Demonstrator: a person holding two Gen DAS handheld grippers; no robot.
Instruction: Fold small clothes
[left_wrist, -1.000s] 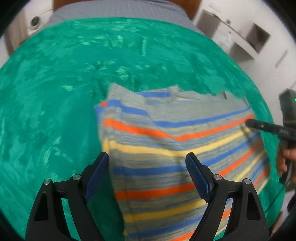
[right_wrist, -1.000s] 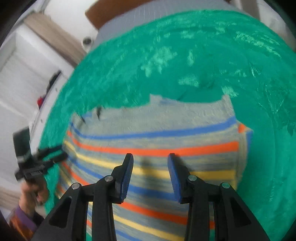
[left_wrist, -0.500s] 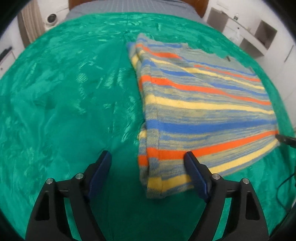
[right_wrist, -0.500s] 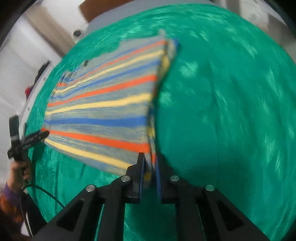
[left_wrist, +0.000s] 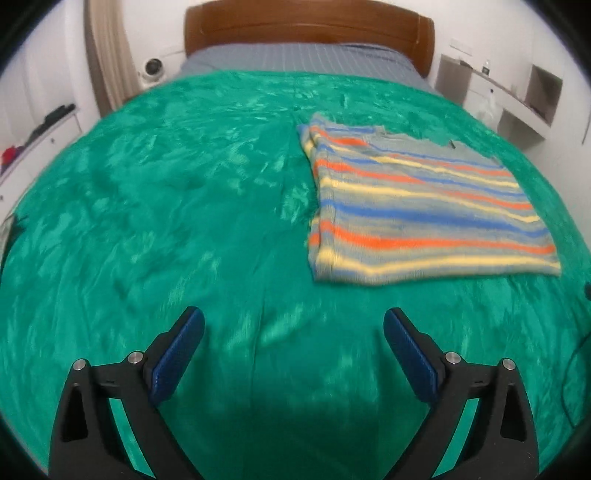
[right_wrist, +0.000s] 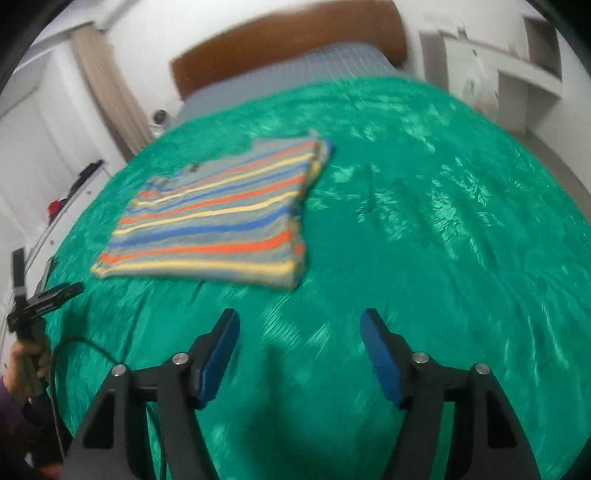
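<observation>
Both grippers have let go and backed off — a second ago the right gripper was pinched on the striped sweater's near corner, now its jaws gape with nothing in them, same as the left gripper. Sweater lies folded flat on the green blanket, toward its right half, well apart from both. Looks like this fold's done. Nothing blocks it — headboard and shelves sit far back.
</observation>
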